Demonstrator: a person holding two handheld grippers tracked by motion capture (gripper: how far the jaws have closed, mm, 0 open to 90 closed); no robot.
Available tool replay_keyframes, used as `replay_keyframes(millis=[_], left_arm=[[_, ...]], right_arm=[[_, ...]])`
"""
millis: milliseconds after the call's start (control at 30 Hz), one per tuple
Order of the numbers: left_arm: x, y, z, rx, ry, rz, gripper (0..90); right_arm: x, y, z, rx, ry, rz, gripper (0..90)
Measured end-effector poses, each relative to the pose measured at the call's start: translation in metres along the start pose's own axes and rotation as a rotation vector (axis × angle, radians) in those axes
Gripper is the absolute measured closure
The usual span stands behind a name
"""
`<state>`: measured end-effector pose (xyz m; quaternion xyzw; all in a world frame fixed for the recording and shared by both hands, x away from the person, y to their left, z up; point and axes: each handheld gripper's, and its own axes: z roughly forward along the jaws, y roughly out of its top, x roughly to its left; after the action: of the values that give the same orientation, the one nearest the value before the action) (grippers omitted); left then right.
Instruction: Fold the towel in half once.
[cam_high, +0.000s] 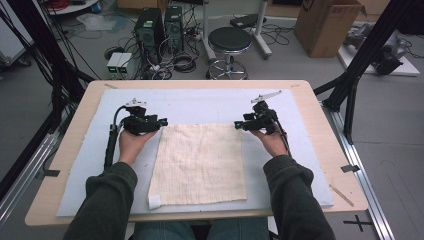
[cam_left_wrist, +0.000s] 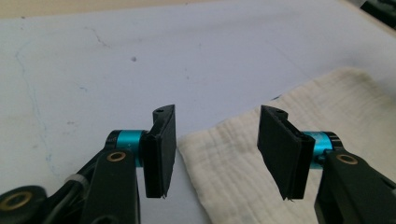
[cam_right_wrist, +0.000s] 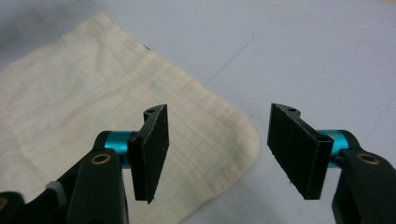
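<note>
Grippers poised at the two far corners of the cloth, jaws apart and holding nothing.

Left gripper (cam_high: 161, 121) sits at the far left corner of the cream cloth (cam_high: 200, 165), which lies flat at the middle of the grey mat (cam_high: 200, 102) with its long axis running from 6 to 12 o'clock. In the left gripper view that corner (cam_left_wrist: 187, 142) pokes into the gap from 4 o'clock, closer to the jaw on the right, with neither pad pressing it. Right gripper (cam_high: 239, 124) mirrors this at the far right corner; in the right gripper view the rounded corner (cam_right_wrist: 250, 140) reaches in from 9 o'clock, unpinched. Each hand is equally near its own corner, so a paired pinch looks likely.
</note>
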<state>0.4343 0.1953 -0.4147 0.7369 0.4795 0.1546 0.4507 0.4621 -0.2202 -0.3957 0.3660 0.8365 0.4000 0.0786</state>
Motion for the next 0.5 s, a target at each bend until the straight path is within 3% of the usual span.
replay_keyframes(millis=[133,267,367,500], left_arm=[[0.0,-0.003,0.013,0.054,0.011,0.015,50.3],[0.001,-0.008,0.021,0.084,0.033,0.001,51.6],[0.003,-0.01,0.025,0.1,0.054,0.003,46.1],[0.005,-0.012,0.028,0.116,0.057,0.003,52.6]], right_arm=[[-0.008,-0.004,0.011,0.022,0.0,0.028,43.2],[-0.014,-0.008,0.021,0.046,-0.003,0.05,47.1],[-0.018,-0.01,0.028,0.068,-0.009,0.066,50.6],[-0.02,-0.013,0.034,0.093,-0.019,0.074,54.5]])
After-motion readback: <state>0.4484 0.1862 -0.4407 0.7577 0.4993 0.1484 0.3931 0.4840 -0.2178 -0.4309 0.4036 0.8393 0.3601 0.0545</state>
